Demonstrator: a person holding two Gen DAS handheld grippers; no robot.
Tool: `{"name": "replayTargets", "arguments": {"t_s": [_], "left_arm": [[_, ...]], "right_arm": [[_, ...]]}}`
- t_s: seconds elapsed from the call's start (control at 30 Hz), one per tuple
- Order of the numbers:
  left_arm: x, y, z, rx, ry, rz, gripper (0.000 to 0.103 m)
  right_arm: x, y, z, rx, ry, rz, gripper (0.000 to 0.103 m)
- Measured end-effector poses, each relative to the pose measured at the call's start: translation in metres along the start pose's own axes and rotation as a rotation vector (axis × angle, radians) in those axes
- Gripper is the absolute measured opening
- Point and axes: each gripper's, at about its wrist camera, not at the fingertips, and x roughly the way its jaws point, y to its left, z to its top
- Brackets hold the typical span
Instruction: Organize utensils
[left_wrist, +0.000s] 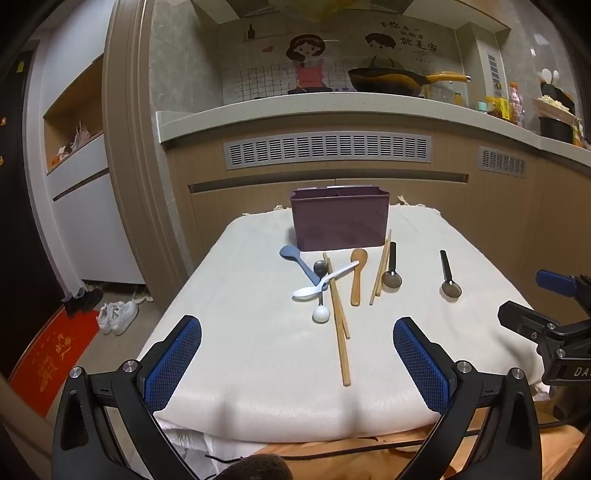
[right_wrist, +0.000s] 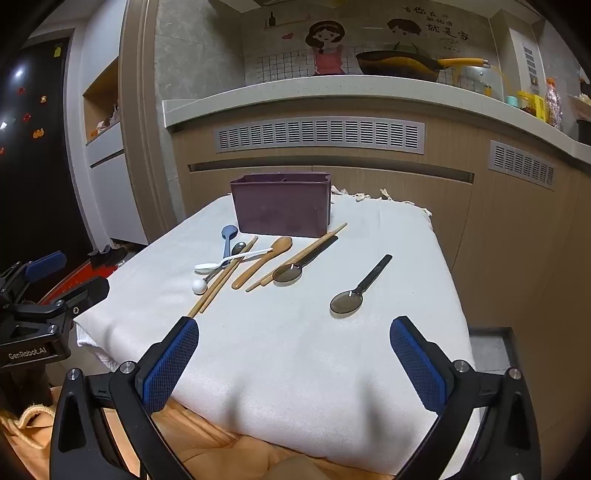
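A dark purple utensil holder (left_wrist: 340, 218) (right_wrist: 282, 208) stands at the far side of a white cloth-covered table (left_wrist: 258, 354) (right_wrist: 295, 354). In front of it lie a blue spoon (left_wrist: 295, 260), a white spoon (left_wrist: 321, 284), a ball-ended metal spoon (left_wrist: 320, 295), wooden chopsticks (left_wrist: 338, 317) (right_wrist: 218, 284), a wooden spoon (left_wrist: 357, 275) (right_wrist: 264, 260), a second chopstick pair (left_wrist: 382, 267), and two dark-handled metal spoons (left_wrist: 390, 271) (left_wrist: 448, 277) (right_wrist: 354, 290). My left gripper (left_wrist: 297, 358) is open and empty over the near edge. My right gripper (right_wrist: 293, 358) is open and empty, also at the near edge.
A kitchen counter (left_wrist: 332, 110) with a wok (left_wrist: 388, 79) runs behind the table. Cabinet fronts with vent grilles (left_wrist: 327, 149) stand right behind the holder. Shoes (left_wrist: 116, 315) and a red mat (left_wrist: 51, 362) lie on the floor at left. Orange fabric (right_wrist: 207, 443) lies below the table's near edge.
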Motion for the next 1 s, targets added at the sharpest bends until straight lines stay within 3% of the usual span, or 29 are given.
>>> {"name": "replayTargets", "arguments": {"t_s": [1.0], "left_arm": [[0.0027,-0.0019,-0.0005,0.004,0.005,0.011,0.103]], "right_arm": [[0.0004,0.0019,-0.0001,-0.003,0.002,0.003,0.103]]}}
